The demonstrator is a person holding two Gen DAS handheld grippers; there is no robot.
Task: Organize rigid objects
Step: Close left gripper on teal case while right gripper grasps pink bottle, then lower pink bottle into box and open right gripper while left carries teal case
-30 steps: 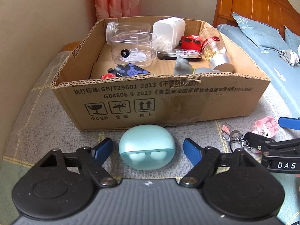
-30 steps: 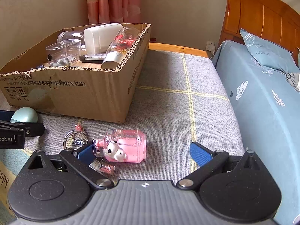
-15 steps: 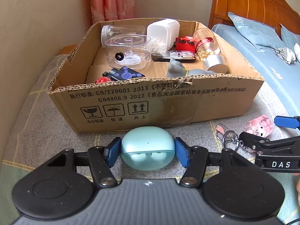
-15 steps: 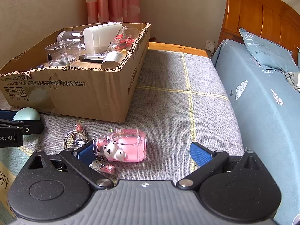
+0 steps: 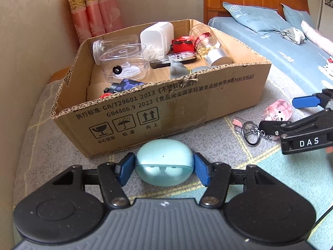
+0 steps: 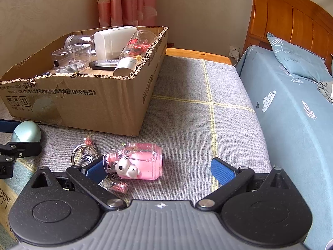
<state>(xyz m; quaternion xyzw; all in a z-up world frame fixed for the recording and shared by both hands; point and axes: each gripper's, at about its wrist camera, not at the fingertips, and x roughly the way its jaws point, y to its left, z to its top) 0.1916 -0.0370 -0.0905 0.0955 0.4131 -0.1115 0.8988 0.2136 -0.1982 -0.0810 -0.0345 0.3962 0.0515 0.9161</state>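
Left wrist view: left gripper point(image 5: 164, 169) was narrowed onto the smooth, rounded pale-blue earbud case point(image 5: 164, 166), both blue pads touching its sides, just near of the corrugated cardboard box point(image 5: 166, 106). Right gripper point(image 6: 157, 169) stood wide, holding nothing; the glossy pink keychain jar point(image 6: 141, 162) lay on the grey woven mat point(image 6: 187, 125), against its left finger.
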